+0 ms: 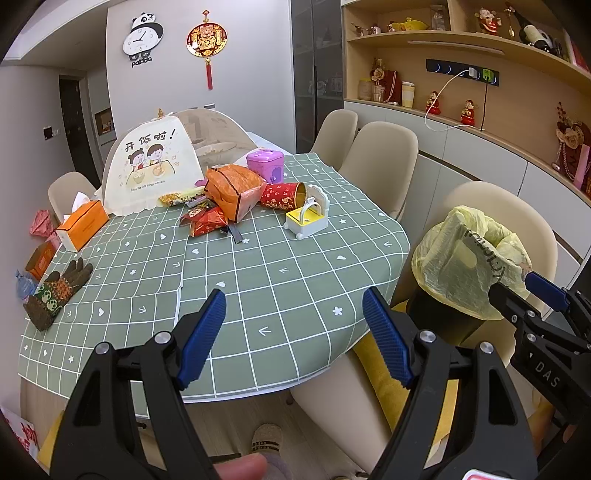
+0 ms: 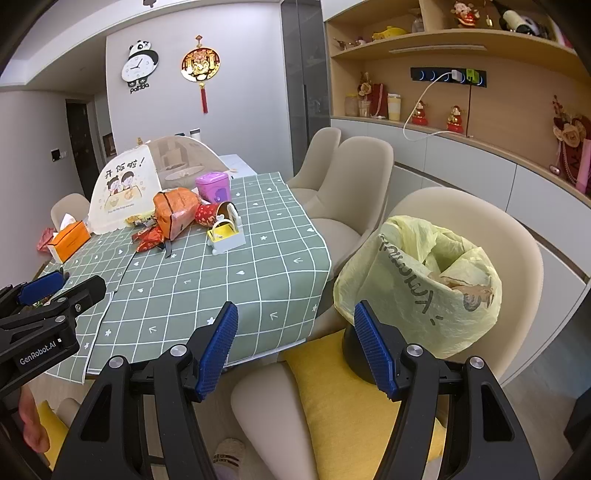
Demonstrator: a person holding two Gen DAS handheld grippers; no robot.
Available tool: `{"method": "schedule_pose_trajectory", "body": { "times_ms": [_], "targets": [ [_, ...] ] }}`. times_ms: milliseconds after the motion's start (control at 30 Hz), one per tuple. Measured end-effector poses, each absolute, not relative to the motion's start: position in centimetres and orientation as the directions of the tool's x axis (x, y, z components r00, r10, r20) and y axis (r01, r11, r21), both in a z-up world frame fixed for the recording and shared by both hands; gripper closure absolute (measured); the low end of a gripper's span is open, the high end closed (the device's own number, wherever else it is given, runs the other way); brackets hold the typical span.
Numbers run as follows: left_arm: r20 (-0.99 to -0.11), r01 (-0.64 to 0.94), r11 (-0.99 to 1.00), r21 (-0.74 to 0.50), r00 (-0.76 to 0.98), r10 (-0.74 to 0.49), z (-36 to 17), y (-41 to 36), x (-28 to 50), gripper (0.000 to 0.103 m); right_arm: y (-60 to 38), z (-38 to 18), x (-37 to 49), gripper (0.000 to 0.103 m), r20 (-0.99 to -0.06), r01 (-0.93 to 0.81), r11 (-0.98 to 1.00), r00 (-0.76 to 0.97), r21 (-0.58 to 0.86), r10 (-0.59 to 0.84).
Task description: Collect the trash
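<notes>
Both grippers, left [image 1: 293,338] and right [image 2: 295,345], hang spread wide and empty. Snack wrappers [image 1: 205,219] sit piled mid-table by the orange bag [image 1: 234,188]; lined bin [image 2: 421,284] rests on the chair [image 2: 524,243].

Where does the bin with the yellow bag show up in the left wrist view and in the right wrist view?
Left wrist view: the bin with the yellow bag sits at the right edge, on a chair beside the table, partly behind the right gripper.
Right wrist view: it fills the lower right, on the yellow cushion.
Shared landmark: the panda clock on the wall.
</notes>
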State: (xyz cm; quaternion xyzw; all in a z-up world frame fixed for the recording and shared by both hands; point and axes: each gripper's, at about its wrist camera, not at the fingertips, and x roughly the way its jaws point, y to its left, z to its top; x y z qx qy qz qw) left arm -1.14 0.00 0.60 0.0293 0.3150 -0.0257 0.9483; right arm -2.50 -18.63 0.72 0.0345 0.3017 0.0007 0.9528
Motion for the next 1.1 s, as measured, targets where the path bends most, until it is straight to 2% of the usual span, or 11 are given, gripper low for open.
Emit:
{"method": "schedule_pose_trajectory", "body": {
  "times_ms": [1100],
  "targets": [
    [-0.6, 0.073, 0.997, 0.029, 0.799, -0.042, 0.43, -0.23, -1.64, 0.03, -19.19, 0.54, -2.89, 0.041, -0.578, 0.035, 0.997, 0.816, 0.067, 0.01]
  ]
}}
